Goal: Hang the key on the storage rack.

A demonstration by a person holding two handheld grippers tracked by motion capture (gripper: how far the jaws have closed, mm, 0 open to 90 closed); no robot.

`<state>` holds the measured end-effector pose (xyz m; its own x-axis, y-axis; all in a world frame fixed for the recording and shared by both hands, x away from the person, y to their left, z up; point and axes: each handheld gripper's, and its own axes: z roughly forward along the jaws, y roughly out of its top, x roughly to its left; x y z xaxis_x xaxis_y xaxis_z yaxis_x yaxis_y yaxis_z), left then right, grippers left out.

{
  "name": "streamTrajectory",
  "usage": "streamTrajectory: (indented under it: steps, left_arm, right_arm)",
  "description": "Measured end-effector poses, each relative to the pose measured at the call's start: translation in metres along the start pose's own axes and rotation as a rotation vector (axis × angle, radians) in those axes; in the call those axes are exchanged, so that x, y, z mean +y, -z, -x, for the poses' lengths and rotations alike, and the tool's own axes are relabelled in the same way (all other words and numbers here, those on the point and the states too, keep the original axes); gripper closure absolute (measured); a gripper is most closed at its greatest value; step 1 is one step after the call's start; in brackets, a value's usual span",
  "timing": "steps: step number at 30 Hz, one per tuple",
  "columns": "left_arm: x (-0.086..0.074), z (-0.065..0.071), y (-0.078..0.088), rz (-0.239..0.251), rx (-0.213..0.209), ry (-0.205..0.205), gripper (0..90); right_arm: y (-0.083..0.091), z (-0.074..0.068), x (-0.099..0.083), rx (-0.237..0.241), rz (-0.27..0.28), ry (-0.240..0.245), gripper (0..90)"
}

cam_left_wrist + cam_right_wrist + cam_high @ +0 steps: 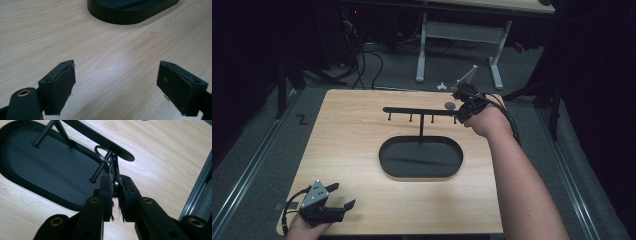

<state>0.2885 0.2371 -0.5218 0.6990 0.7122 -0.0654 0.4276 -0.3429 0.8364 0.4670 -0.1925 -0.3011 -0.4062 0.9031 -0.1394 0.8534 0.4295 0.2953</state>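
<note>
Black padded jaws of the right gripper (115, 192) were pressed nearly together on a small dark keyring tag (113, 171), pinching its lower end. From the tag's top a thin metal ring (100, 153) looped around the endmost peg (101, 168) of a black metal hanger stand (421, 112), just beneath the rounded tip of its flat horizontal bar. That bar carried further pegs along its length and rose on a slim post from a black oval tray base (421, 157) set near the middle of the pale wood-grain table (347, 150). In the high view the right gripper (460, 111) sat at the bar's right end, with the person's bare forearm reaching across the table's right side.

Well apart from this, at the table's near left corner, the left gripper (339, 196) rested low over the wood with its jaws spread wide and nothing between them. Its own camera showed bare table between the two pads (58, 87) and the curved edge of the oval base farther off.
</note>
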Motion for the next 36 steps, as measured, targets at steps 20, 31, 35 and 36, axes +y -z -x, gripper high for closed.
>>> streamTrajectory:
  steps: [20,31,35,36]
  left_arm:
    - [0.000,0.001,0.000,-0.006,-0.003,-0.001,16.0]
    - [0.000,0.001,0.000,-0.010,-0.007,-0.002,16.2]
    - [0.000,0.001,-0.001,-0.011,-0.008,-0.005,16.2]
    - [0.000,0.001,-0.001,-0.011,-0.008,-0.004,16.2]
  right_arm:
    - [-0.022,-0.001,-0.007,0.027,-0.015,-0.001,79.5]
    - [-0.020,0.001,-0.011,0.030,-0.009,-0.009,79.2]
    - [-0.019,0.001,-0.014,0.033,-0.007,-0.013,78.3]
    - [-0.019,0.002,-0.015,0.034,-0.006,-0.015,77.9]
